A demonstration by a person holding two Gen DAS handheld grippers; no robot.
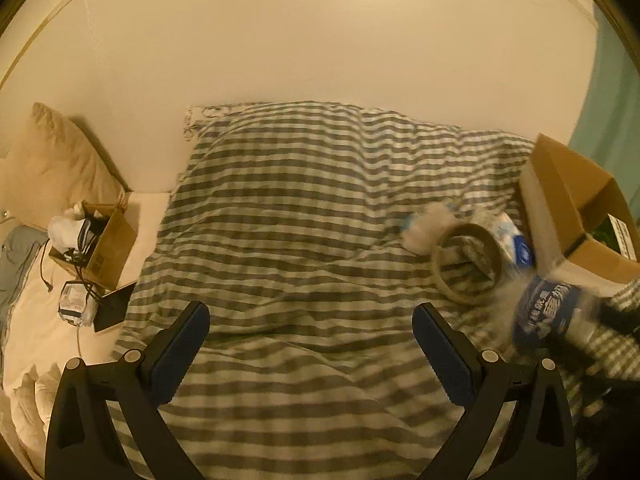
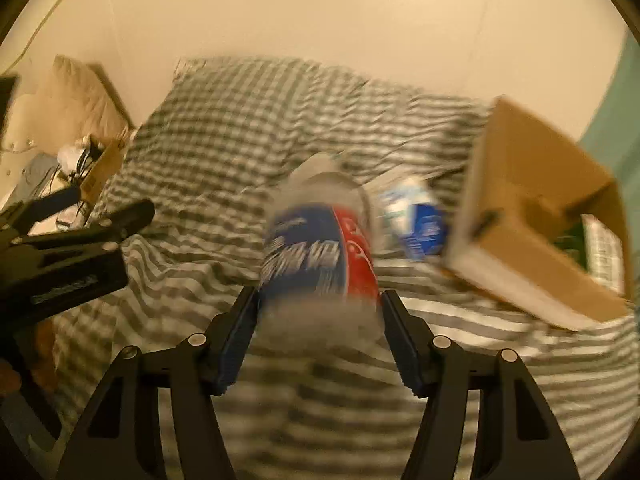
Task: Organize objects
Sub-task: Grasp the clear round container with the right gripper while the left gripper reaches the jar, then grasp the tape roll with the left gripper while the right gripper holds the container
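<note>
My right gripper (image 2: 320,304) is shut on a clear plastic bottle (image 2: 320,252) with a blue and red label, held above the striped bed; the bottle also shows blurred in the left wrist view (image 1: 548,312). My left gripper (image 1: 312,328) is open and empty over the striped duvet (image 1: 300,220), and it shows at the left of the right wrist view (image 2: 100,216). An open cardboard box (image 2: 532,216) lies at the right on the bed, also in the left wrist view (image 1: 572,200). A tape roll (image 1: 468,264), a blue and white packet (image 1: 516,244) and a white wad (image 1: 428,228) lie beside the box.
A smaller cardboard box (image 1: 104,244) full of cables and clothes sits at the left by a beige pillow (image 1: 60,160). A wrapped packet (image 1: 76,304) and a dark flat item (image 1: 114,312) lie in front of it. A plain wall (image 1: 320,40) stands behind the bed.
</note>
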